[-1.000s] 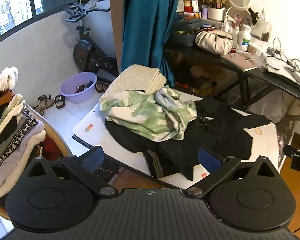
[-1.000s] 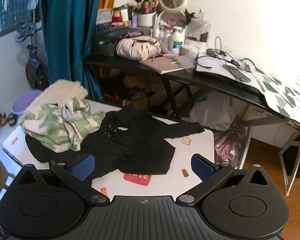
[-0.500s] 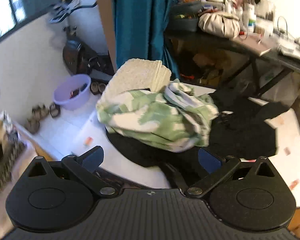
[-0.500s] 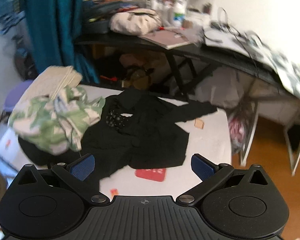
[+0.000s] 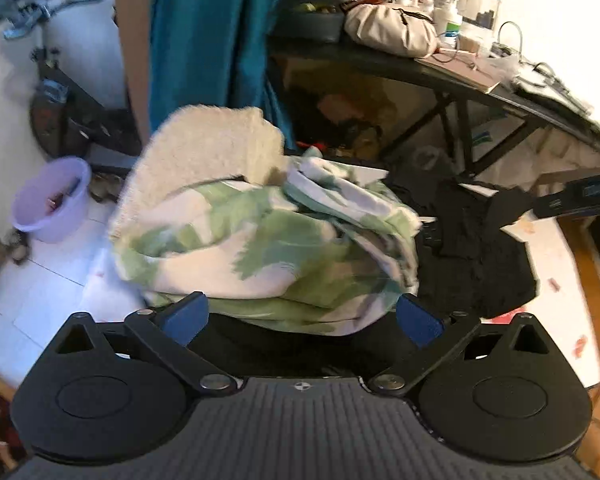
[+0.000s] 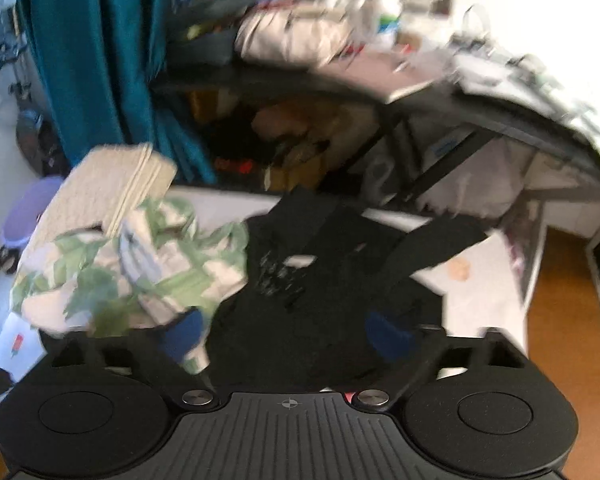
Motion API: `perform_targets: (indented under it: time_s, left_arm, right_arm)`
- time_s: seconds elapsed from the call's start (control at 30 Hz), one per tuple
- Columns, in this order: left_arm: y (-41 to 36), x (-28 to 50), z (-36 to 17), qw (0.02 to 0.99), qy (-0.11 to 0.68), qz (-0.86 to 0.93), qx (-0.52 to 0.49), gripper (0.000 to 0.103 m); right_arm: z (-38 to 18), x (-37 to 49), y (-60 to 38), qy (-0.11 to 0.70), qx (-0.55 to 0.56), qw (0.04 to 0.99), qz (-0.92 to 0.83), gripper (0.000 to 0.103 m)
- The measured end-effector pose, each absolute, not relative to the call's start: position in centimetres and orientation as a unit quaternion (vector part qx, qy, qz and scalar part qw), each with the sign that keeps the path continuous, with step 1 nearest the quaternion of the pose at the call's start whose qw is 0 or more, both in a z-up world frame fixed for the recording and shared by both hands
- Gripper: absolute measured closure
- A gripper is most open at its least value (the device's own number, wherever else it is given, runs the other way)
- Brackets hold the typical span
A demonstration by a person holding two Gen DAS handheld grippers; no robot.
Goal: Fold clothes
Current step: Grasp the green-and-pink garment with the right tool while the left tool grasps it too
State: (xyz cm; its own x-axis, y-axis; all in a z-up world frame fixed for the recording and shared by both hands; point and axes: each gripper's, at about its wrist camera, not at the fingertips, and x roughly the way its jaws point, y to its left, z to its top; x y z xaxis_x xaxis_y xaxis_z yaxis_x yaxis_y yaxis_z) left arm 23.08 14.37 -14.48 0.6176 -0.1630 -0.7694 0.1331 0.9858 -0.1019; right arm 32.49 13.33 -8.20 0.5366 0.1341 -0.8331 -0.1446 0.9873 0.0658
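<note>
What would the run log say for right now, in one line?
step: reaching for clothes | left gripper: open, at green-and-white garment | right gripper: closing over black garment, not gripped | table: nothing folded

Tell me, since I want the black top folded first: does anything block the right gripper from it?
Nothing visible does. The right gripper, fingers closing, points straight at the crumpled black garment on the white table. The green-and-white leaf-print cloth overlaps only its left edge.
</note>
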Motion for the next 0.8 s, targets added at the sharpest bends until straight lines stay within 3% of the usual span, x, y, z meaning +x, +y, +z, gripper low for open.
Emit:
perform_targets:
  time_s: [0.03,0.17,0.2,0.33,0.4,0.43,0.5,0.53,0.57,0.67,0.8]
  left_arm:
    - [14.3,23.2,-14.9,0.898,0.432,-0.084,-0.025,0.002]
    - [13.5,24.0,-15.9,0.893,0.440,-0.089,-0.001,0.002]
    - [13.2,24.3,-16.0,0.891,0.443,-0.093,0.006,0.002]
    - [12.4,25.0,-16.8,0.886,0.456,-0.087,0.017,0.002]
    - [12.0,25.4,-17.4,0.883,0.462,-0.078,0.022,0.002]
    - [11.8,25.6,-17.9,0.882,0.465,-0.075,0.024,0.002]
    - [11.2,26.1,-18.7,0.879,0.471,-0.070,0.023,0.002]
    - [10.9,26.4,-19.1,0.878,0.473,-0.069,0.022,0.004]
    - [10.6,26.8,-19.6,0.876,0.477,-0.073,0.020,0.005]
    - [8.7,28.2,-20.7,0.874,0.476,-0.098,0.032,0.010]
    - [5.3,30.4,-22.5,0.873,0.467,-0.128,0.053,0.016]
  right_arm:
    - [-8.8,33.2,13.9,0.483,-0.004,0.871,0.092,0.043]
    - [-11.1,35.2,17.3,0.479,-0.034,0.864,0.154,0.053]
    - [-11.6,35.6,18.4,0.474,-0.047,0.863,0.172,0.052]
    - [-14.5,38.2,22.6,0.468,-0.066,0.849,0.235,0.030]
    - [-16.3,39.5,24.7,0.470,-0.082,0.839,0.264,0.031]
    - [-17.2,40.2,25.7,0.471,-0.090,0.833,0.275,0.034]
    - [-18.9,41.4,26.6,0.482,-0.108,0.822,0.285,0.053]
    - [-19.5,42.0,26.7,0.490,-0.109,0.817,0.284,0.075]
    - [-19.8,42.7,26.3,0.502,-0.097,0.814,0.275,0.083]
    - [-19.5,44.0,22.6,0.513,-0.012,0.821,0.248,0.091]
    - [-18.7,44.4,17.2,0.521,0.043,0.826,0.211,0.092]
